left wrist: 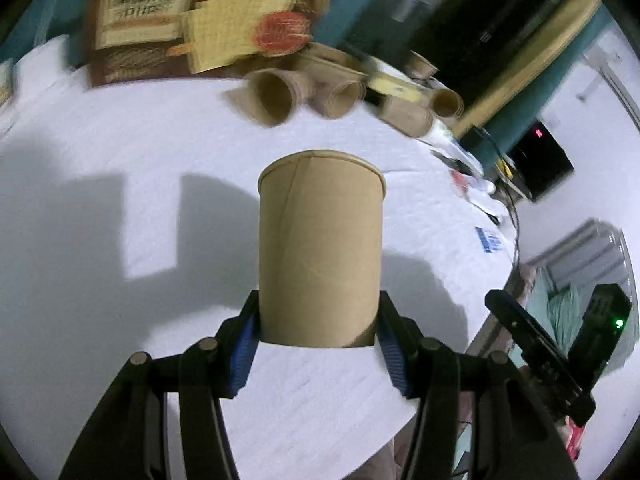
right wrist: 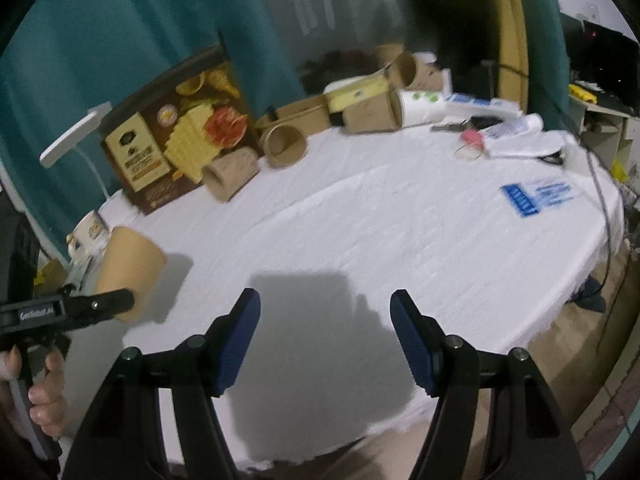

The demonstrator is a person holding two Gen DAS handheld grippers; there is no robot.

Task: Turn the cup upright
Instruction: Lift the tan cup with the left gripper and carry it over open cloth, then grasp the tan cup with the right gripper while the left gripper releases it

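The cup (left wrist: pixel 320 248) is clenched by the left gripper (left wrist: pixel 318 330) near its base; if tilted, it may slip. The right gripper (right wrist: pixel 325 338) is held released.

The cup (left wrist: pixel 320 248) is showing plain kraft brown with one darker seam line. The left hand-held gripper (left wrist: pixel 318 330) is showing black arms with ribbed blue pads (left wrist: pixel 245 340); the right hand-held gripper (right wrist: pixel 325 316) is showing the same black and blue. The worktop (right wrist: pixel 400 240) is showing a white, finely ribbed cover carrying a blue printed label (right wrist: pixel 536 194). The curtain (right wrist: pixel 120 40) is showing teal. The box (right wrist: pixel 176 136) is showing brown with yellow and red print
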